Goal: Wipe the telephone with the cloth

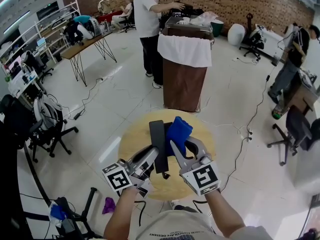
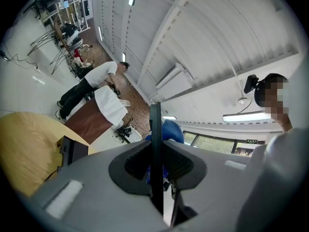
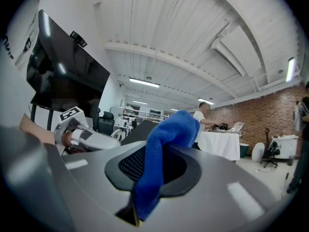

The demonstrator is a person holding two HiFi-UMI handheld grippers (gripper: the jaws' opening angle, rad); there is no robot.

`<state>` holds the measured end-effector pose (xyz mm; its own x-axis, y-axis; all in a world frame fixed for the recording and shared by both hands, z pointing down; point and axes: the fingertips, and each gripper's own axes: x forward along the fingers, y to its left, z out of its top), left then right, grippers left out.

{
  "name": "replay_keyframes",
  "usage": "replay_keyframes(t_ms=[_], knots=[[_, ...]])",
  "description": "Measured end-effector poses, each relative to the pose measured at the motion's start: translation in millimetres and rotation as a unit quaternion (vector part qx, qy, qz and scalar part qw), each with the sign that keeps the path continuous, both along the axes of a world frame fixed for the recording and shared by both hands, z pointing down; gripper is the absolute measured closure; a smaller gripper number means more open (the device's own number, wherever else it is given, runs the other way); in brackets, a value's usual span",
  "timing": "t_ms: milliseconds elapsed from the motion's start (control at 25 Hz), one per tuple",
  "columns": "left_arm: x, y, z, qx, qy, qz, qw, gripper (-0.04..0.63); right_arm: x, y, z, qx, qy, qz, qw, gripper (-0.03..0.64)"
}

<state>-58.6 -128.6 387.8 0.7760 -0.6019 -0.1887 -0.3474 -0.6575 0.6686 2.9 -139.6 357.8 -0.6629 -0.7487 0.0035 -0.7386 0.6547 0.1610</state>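
Round wooden table (image 1: 131,139) on a pale floor lies beneath both tongs. Left gripper (image 2: 156,162) is closed narrowly on the thin black telephone (image 1: 158,136), holding it edge-on, clear of the tabletop. Right gripper (image 1: 176,148) pinches a blue cloth (image 1: 178,130), whose bunched top sits against the telephone's upper right side. Beyond the table stands a brown bin (image 1: 184,86) with a white liner, a person just behind it.

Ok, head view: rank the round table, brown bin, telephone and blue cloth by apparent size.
1. round table
2. brown bin, though it stands farther off
3. telephone and blue cloth: about alike, one longer, the other wider, so no ranking between them
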Motion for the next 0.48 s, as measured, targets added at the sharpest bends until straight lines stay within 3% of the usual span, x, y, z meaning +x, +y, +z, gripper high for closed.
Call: replay_keyframes(t_ms=[480], knots=[[-8.2,-8.3,-7.3,0.005,0.007,-0.009,0.9999,0.532,-9.1,28.1,27.2,-0.033,-0.008,-0.007,0.999,0.555]])
